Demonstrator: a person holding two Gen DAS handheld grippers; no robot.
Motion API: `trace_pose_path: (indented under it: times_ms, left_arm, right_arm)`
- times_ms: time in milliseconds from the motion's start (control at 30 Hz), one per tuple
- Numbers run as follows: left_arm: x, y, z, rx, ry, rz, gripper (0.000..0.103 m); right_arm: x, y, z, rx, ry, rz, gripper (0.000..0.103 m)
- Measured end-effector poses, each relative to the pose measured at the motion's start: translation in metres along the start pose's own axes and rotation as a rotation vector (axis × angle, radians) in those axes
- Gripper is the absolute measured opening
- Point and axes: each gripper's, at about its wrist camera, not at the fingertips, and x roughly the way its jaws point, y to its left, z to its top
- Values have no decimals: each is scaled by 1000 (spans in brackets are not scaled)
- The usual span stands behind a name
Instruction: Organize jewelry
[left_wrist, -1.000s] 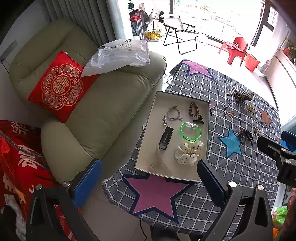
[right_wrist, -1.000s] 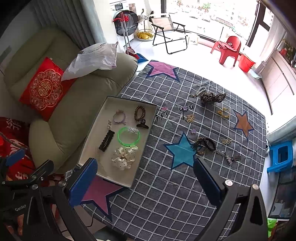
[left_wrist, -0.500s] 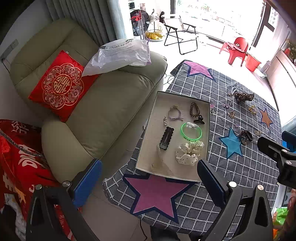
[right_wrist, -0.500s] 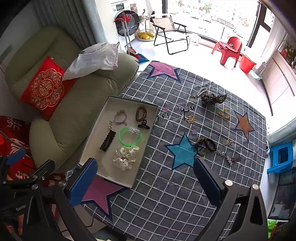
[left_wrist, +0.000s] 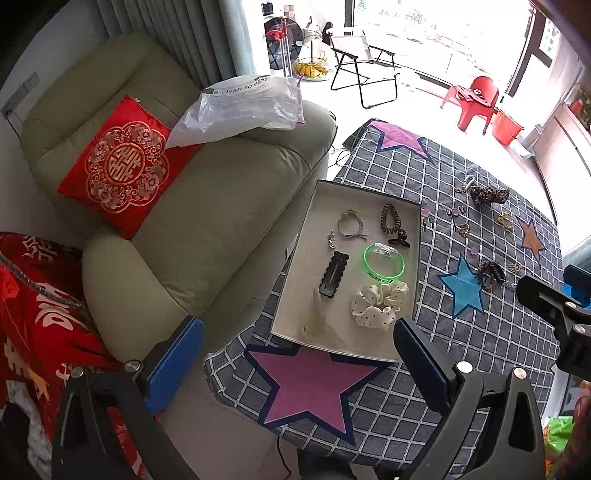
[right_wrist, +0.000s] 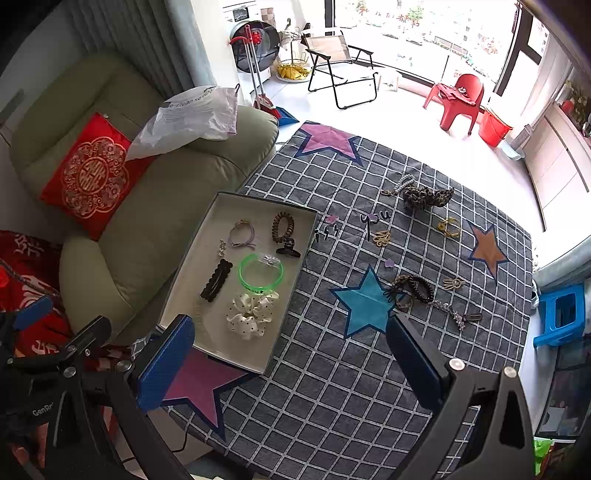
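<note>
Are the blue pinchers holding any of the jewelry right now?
No. The left gripper and the right gripper are both open and empty above the table.

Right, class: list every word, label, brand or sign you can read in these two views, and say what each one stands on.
"e clean so easy": plastic bag on the armchair; its opening letters are hidden.
"GenR", cut off by the arm in front: left gripper's body, right wrist view.
"you": small letter pieces on the tablecloth.
Double-happiness sign: red cushion.
Print on the green bracelet: too small to read.
White characters on the red cloth: only partly visible.
</note>
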Motion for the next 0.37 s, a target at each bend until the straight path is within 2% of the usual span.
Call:
trace_pose_path:
  times_ms: [367]
  left_arm:
    - [-2, -2, -2, 0, -5, -2, 103]
  right_arm:
    - [0, 5, 1, -1, 2, 1, 103]
